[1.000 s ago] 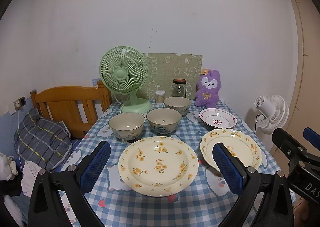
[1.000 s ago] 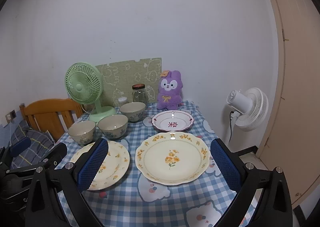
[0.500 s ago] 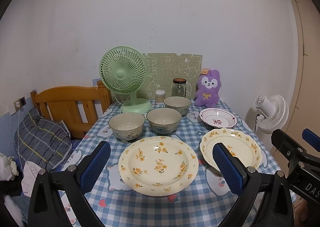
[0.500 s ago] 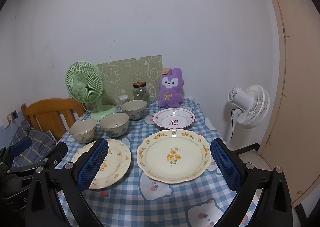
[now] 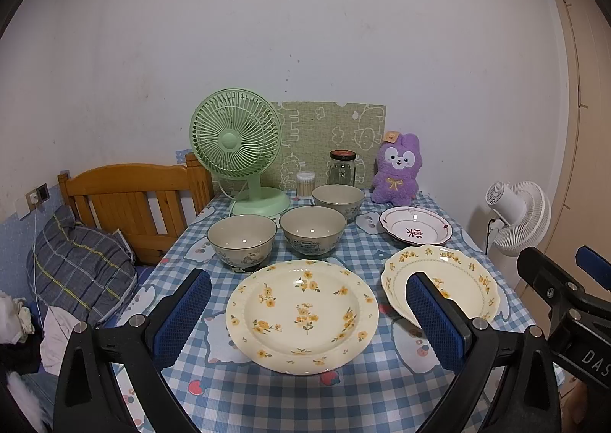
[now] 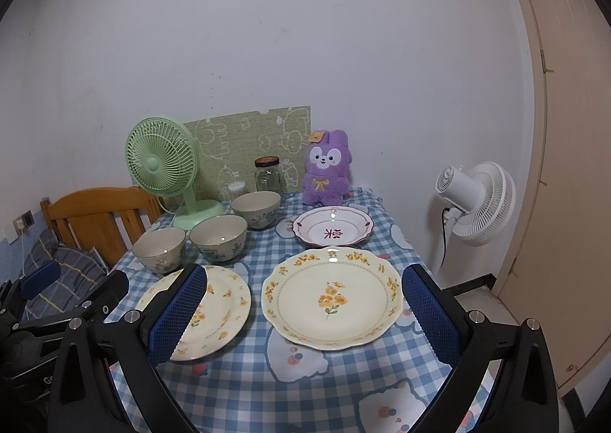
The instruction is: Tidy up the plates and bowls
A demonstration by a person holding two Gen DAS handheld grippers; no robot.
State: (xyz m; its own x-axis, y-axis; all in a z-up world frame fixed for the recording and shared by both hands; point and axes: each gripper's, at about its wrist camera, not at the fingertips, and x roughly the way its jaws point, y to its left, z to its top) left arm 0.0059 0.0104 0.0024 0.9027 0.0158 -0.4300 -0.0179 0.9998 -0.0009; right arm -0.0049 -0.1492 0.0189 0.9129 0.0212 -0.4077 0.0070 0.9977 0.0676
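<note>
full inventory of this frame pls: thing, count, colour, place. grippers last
bowls: 3, beige with dark rims, back left half of table, none stacked
flowered plates: 2, cream with yellow flowers, front of table, side by side
red-patterned plate: 1, white with red trim, behind the right flowered plate
desk fan: 1, green, back left of table
jar: 1, clear glass with dark lid, back centre
cotton swab pot: 1, clear, left of jar
plush rabbit: 1, purple, back right
tablecloth: 1, blue and white check
floor fan: 1, white, right of table
bed frame: 1, wood, left of table
left gripper: black with blue pads, open, empty
right gripper: same, open, empty
</note>
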